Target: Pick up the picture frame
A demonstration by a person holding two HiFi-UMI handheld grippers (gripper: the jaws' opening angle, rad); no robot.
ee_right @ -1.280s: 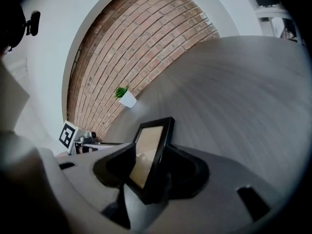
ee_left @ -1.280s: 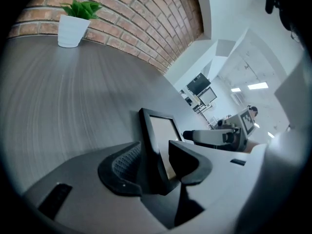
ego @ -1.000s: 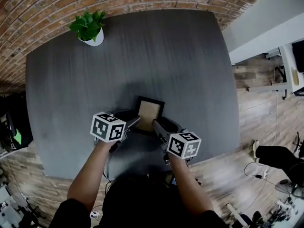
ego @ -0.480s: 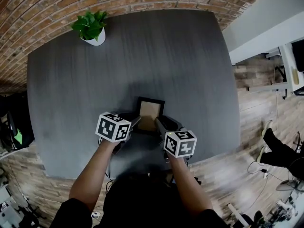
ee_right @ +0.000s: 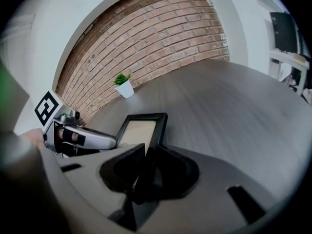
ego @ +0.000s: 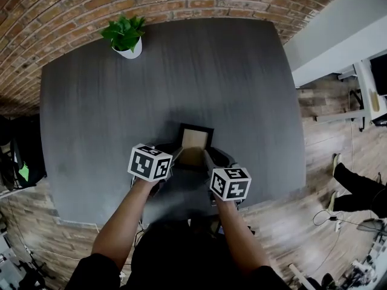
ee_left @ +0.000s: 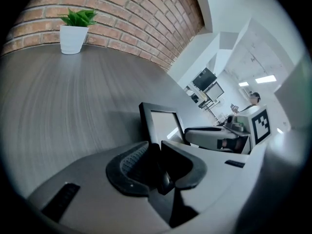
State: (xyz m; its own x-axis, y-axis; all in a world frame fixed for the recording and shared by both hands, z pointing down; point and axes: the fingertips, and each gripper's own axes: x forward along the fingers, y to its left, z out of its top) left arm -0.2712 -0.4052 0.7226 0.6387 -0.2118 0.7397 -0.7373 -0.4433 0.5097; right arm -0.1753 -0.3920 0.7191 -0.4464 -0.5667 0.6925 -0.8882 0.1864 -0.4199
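Both pairs of jaws have just been closing on the picture frame — the left gripper now clamps its left edge and the right gripper its right edge. The frame sits between them near the front edge of the table, seemingly not yet lifted — with the grip made, raising it looks like the next step.

You face dark grey table. Brick wall behind it, 10 to 1 o'clock. Potted plant at 11. White partition at 2. Wood-plank floor at 3.
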